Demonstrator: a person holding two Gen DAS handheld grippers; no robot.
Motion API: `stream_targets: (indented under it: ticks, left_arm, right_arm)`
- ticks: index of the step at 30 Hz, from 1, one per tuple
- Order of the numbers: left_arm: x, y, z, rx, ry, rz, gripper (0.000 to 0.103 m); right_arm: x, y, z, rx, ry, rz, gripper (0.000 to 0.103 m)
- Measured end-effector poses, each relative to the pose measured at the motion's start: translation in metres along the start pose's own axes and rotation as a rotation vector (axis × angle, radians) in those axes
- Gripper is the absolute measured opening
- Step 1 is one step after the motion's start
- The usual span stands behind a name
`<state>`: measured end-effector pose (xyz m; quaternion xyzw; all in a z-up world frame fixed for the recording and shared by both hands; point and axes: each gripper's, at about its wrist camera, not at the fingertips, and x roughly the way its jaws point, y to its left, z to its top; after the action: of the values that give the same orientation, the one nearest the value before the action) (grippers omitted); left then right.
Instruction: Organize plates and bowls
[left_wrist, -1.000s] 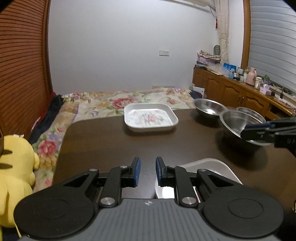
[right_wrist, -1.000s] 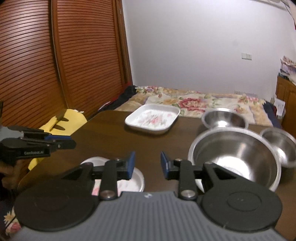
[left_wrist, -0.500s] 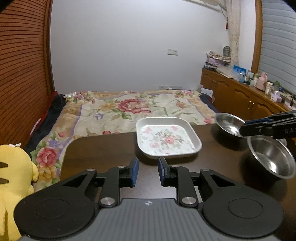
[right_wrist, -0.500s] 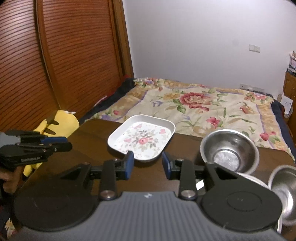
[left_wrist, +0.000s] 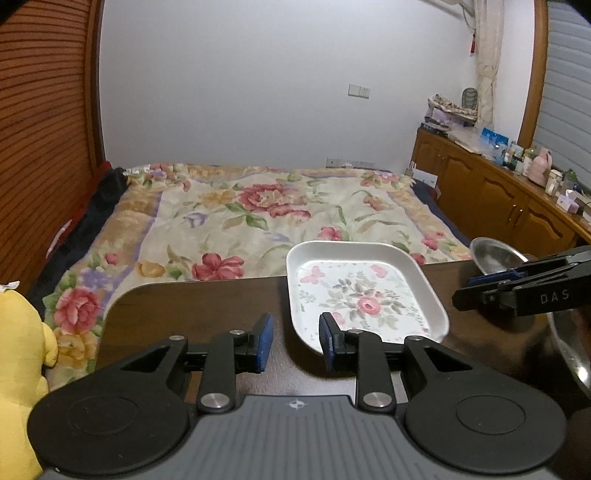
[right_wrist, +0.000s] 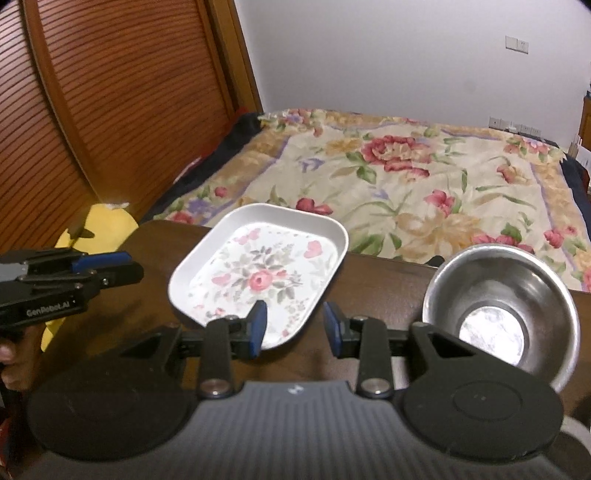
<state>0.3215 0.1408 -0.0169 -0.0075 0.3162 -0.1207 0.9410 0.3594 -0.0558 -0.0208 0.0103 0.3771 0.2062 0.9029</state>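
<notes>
**Lettering on the two grippers**

Two pieces of writing can be read. In the left wrist view, the pale letters "DAS" are printed on the black side of the right gripper (left_wrist: 480, 291), which enters from the right edge (the word is cut off by the frame, so more letters may follow). In the right wrist view, "GenRobot.AI" is printed in pale letters on the black body of the left gripper (right_wrist: 122, 267) at the left edge. No other writing is legible.

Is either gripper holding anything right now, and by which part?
Nothing is held. The left gripper and right gripper are both open, near the floral tray without clamping it.
</notes>
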Motion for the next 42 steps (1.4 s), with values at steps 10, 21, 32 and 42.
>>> stream_targets:
  ticks: [10,21,32,42]
  left_arm:
    - [0.031,0.007,0.003,-0.015,0.030,-0.015,0.030]
    - [0.049,0.009,0.003,-0.020,0.050,-0.027,0.030]
    - [0.056,0.012,0.000,-0.026,0.064,-0.045,0.024]
    - [0.057,0.008,-0.001,-0.009,0.078,-0.057,0.014]
  right_arm:
    - [0.026,-0.013,0.010,0.016,0.067,-0.001,0.035]
    - [0.038,-0.015,0.018,-0.005,0.110,0.013,0.035]
    - [0.048,-0.012,0.018,-0.086,0.178,0.040,0.020]
    - [0.049,-0.006,0.021,-0.138,0.198,0.042,0.020]
